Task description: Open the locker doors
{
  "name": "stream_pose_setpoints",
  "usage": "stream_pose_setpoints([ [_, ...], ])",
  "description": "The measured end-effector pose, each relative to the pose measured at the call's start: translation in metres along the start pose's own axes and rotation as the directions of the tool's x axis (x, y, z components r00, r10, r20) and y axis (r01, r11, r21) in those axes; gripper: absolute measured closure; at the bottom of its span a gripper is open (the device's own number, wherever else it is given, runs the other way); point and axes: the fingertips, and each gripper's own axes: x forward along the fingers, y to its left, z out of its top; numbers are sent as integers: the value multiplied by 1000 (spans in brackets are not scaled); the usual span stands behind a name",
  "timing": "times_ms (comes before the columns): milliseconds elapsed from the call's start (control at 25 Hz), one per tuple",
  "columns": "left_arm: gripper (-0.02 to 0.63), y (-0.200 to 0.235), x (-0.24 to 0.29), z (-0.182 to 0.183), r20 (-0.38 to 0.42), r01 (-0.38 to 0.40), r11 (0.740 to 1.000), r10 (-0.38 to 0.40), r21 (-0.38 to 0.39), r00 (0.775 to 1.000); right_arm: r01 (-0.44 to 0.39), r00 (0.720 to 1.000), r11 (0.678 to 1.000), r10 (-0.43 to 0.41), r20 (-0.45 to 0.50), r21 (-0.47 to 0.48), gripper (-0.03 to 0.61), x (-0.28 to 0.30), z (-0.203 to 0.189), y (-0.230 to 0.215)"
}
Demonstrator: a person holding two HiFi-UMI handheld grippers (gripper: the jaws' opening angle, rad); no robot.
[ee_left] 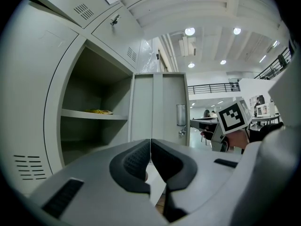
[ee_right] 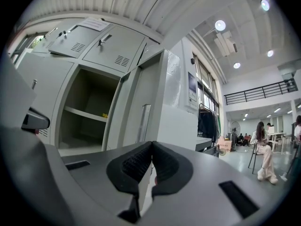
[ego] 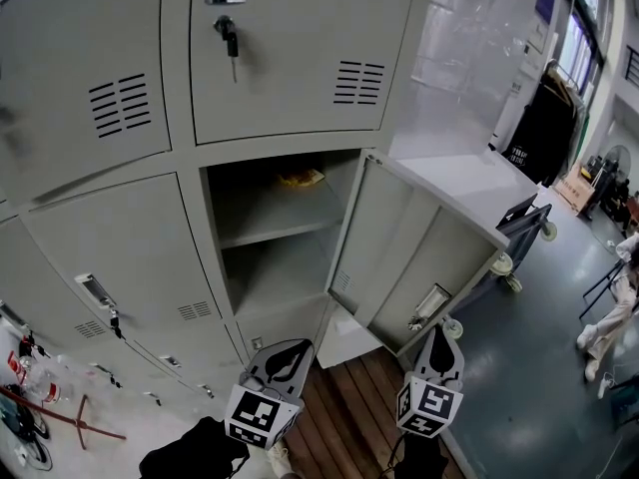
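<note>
Grey lockers [ego: 130, 98] fill the left side. One locker door [ego: 419, 257] stands swung open to the right, showing a compartment with a shelf [ego: 275, 213] and a small yellow item [ego: 300, 178] on it. The neighbouring doors are closed, and the one above has a key [ego: 229, 38] in its lock. Nearer, the left gripper [ego: 287, 352] and right gripper [ego: 439, 335] both have jaws pressed together, holding nothing. The right one is near the open door's handle [ego: 431, 302]
</note>
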Motion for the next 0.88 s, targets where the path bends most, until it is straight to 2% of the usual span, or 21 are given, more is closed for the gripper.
stream_pose_setpoints([
  [520, 589, 0, 4, 2, -3, -2, 1000, 2, 8, 1000, 14, 1000, 1000, -14, -5, 8, 563, 11, -3, -9],
  [880, 589, 4, -7, 9, 10, -14, 1000, 14, 11, 1000, -1, 1000, 1000, 1, -8, 0, 563, -3, -1, -2],
])
